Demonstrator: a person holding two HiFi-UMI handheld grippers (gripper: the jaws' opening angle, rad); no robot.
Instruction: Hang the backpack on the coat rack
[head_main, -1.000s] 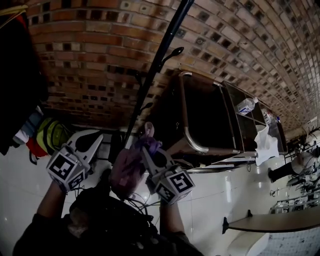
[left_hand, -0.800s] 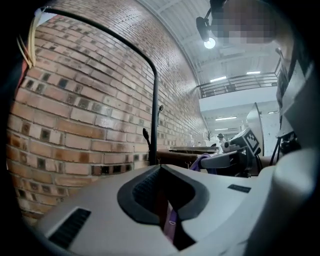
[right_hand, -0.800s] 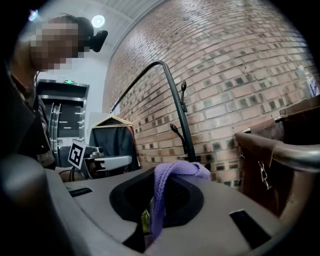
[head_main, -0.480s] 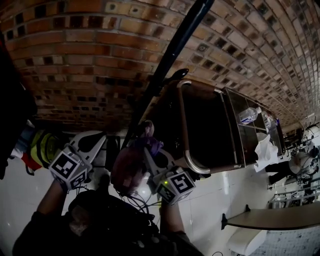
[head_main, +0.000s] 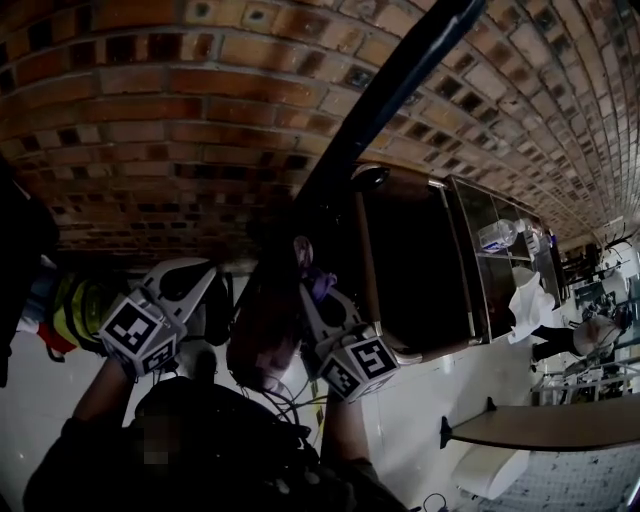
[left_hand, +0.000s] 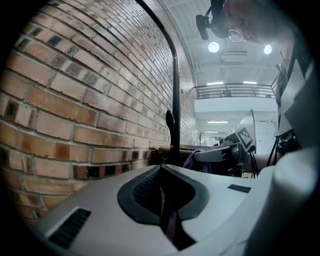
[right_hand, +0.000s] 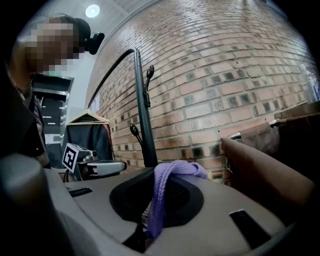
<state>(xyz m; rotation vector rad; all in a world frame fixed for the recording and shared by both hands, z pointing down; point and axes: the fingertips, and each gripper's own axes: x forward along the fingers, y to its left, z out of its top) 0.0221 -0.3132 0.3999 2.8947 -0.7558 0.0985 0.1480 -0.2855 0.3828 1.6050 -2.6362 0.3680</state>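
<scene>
Left gripper (left_hand: 162, 195) and right gripper (right_hand: 152, 200) each pinch the purple strap (right_hand: 165, 175), holding the backpack (head_main: 262, 330) up near the coat rack (head_main: 390, 90), seemingly to reach its hook (head_main: 368, 178).

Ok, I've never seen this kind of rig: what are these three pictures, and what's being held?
No robot here: a person carries a hand-held claw in each hand. The head view looks down from their head; the other two views ride on the claws. The left claw and right claw hold up a backpack before a black coat rack at a brick wall. The right claw is shut on its purple strap; the left pinches a thin purple strip, probably another strap.
</scene>
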